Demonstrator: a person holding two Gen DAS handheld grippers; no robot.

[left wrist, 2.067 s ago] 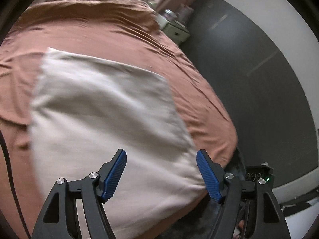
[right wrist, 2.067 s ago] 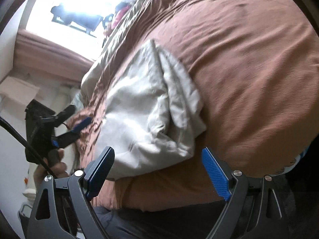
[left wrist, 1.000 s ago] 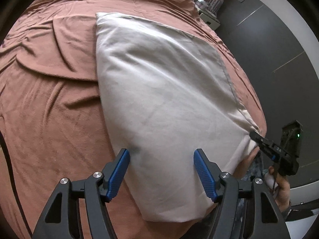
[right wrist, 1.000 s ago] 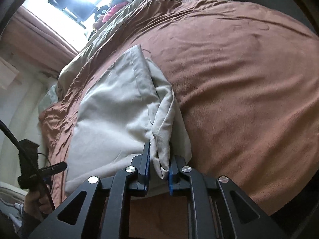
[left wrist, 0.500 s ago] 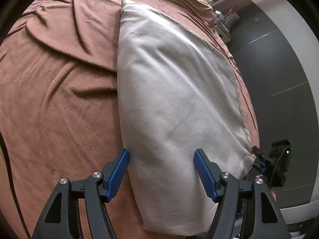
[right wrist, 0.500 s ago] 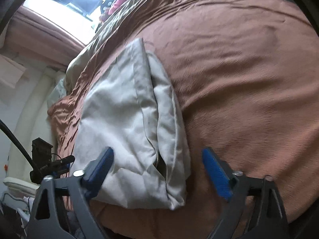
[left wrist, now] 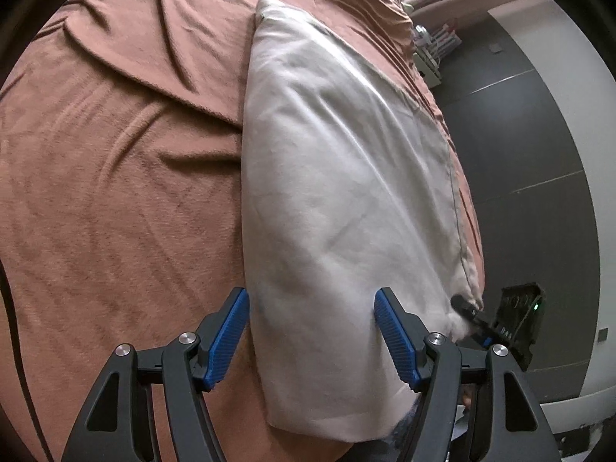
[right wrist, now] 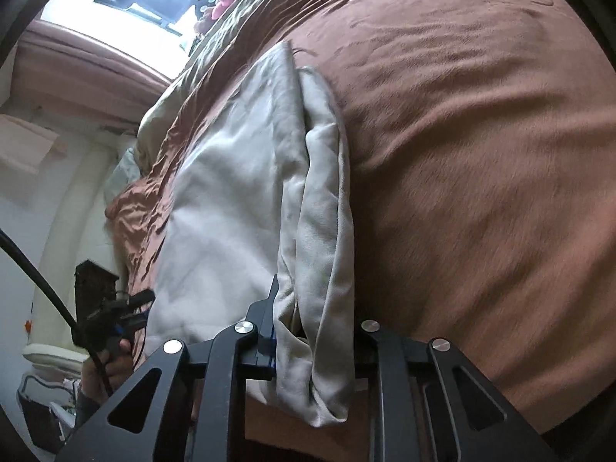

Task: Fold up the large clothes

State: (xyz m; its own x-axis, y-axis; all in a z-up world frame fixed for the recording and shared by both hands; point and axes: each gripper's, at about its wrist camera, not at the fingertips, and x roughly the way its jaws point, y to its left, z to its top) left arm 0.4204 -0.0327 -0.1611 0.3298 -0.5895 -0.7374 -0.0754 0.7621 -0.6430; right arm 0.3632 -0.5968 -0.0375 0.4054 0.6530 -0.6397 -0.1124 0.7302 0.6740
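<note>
Two claws: both at the near edge of the garment [left wrist: 346, 177], working the fold.
Right claw [right wrist: 313, 350]: just closed, pinching the bunched side layers to lift them.
Left claw [left wrist: 312, 337]: spread wide, straddling the near corner, gripping nothing.
Garment: pale, part-folded, flat on the bed [left wrist: 115, 154].
</note>
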